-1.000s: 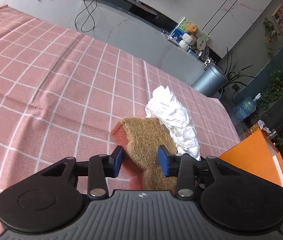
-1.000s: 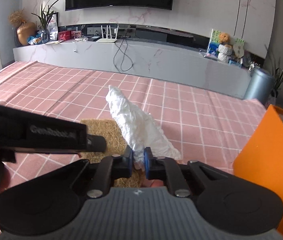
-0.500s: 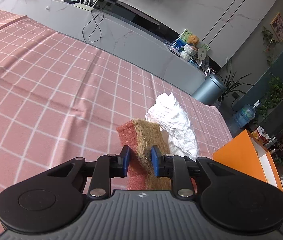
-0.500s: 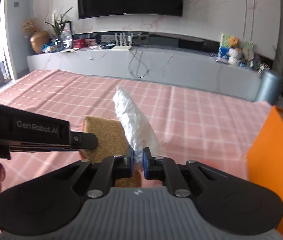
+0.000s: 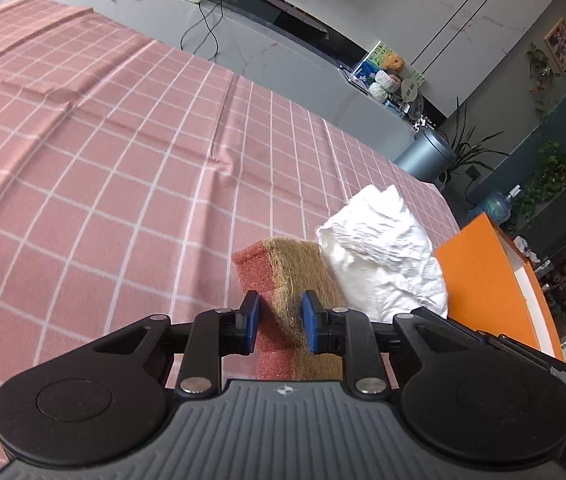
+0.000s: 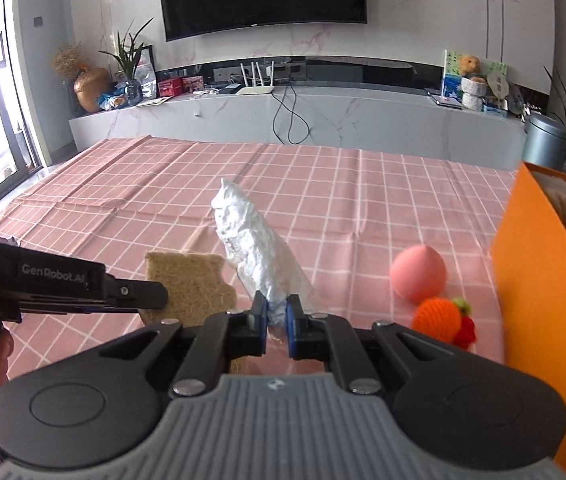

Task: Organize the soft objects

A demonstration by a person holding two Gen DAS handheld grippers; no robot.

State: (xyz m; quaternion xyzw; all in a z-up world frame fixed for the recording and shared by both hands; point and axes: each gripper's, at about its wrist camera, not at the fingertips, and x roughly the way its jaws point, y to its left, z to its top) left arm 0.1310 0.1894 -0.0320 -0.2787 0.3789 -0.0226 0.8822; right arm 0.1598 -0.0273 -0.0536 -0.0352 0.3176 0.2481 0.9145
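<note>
So, roughly midway by the look of it. Sponge [image 5: 283,280] clamped in left gripper [image 5: 279,322], held off checked cloth [image 5: 123,160]. White bag [image 6: 255,256] pinched tight in right gripper [image 6: 276,326], also held up, just beside sponge. Orange box [image 6: 539,300] near on right, something pale and fuzzy already seen inside, not identifiable. Pink ball [image 6: 417,274] and knitted fruit [image 6: 441,320] left lying on cloth beside box. Judged remaining: both held items to be dropped in box, then those two collected.
</note>
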